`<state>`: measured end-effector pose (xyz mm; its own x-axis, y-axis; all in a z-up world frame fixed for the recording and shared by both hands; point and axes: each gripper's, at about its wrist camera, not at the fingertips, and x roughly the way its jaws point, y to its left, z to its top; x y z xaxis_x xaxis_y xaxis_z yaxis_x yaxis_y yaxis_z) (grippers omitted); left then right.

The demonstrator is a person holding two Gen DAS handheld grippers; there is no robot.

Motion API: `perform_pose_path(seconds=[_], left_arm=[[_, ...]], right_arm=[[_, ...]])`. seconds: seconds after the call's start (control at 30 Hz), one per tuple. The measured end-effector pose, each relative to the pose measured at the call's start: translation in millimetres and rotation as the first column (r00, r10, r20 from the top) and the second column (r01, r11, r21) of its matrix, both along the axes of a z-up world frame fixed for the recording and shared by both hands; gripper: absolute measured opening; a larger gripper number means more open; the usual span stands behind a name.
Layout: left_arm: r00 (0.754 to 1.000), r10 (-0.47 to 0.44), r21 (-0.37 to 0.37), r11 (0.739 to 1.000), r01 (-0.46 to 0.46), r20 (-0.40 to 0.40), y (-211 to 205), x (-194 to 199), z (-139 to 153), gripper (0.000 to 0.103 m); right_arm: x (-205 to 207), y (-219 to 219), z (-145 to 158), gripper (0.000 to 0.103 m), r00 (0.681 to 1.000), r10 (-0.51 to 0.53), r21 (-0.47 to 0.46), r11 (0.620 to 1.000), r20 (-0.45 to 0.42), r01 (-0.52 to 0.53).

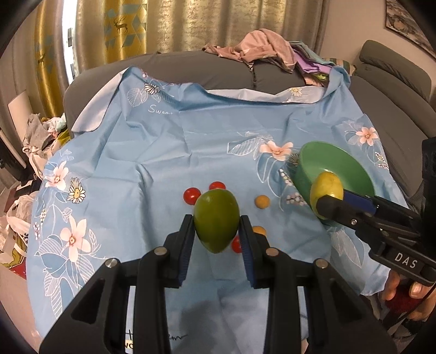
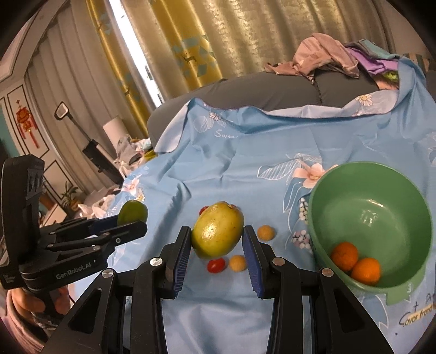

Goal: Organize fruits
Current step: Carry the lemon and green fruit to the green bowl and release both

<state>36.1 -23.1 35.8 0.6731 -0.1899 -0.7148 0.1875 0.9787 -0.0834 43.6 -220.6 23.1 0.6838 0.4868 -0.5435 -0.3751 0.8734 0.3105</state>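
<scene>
My left gripper is shut on a green mango and holds it above the blue floral cloth. My right gripper is shut on a yellow-green mango, lifted just left of the green bowl. Two oranges lie in the bowl. Red cherry tomatoes and small yellow-orange fruits lie on the cloth below both grippers. The left gripper with its green mango also shows at the left of the right wrist view. The right gripper with its mango shows in the left wrist view.
The cloth covers a grey sofa. A pile of clothes lies at the back. Bags and clutter sit on the floor to the left. Gold curtains hang behind.
</scene>
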Motion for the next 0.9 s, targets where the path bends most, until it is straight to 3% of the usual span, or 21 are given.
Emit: perform_pose_path(seconds=[0.43, 0.9], left_arm=[[0.999, -0.024, 0.032, 0.999, 0.023, 0.036, -21, -21, 12, 0.032], [0.996, -0.075, 0.059, 0.996, 0.072, 0.043, -51, -16, 19, 0.032]], right_arm=[[-22, -10, 9, 0.040, 0.999, 0.007, 0.022, 1.000, 0.044, -0.008], [-27, -31, 11, 0.040, 0.998, -0.030, 0.058, 0.998, 0.063, 0.026]])
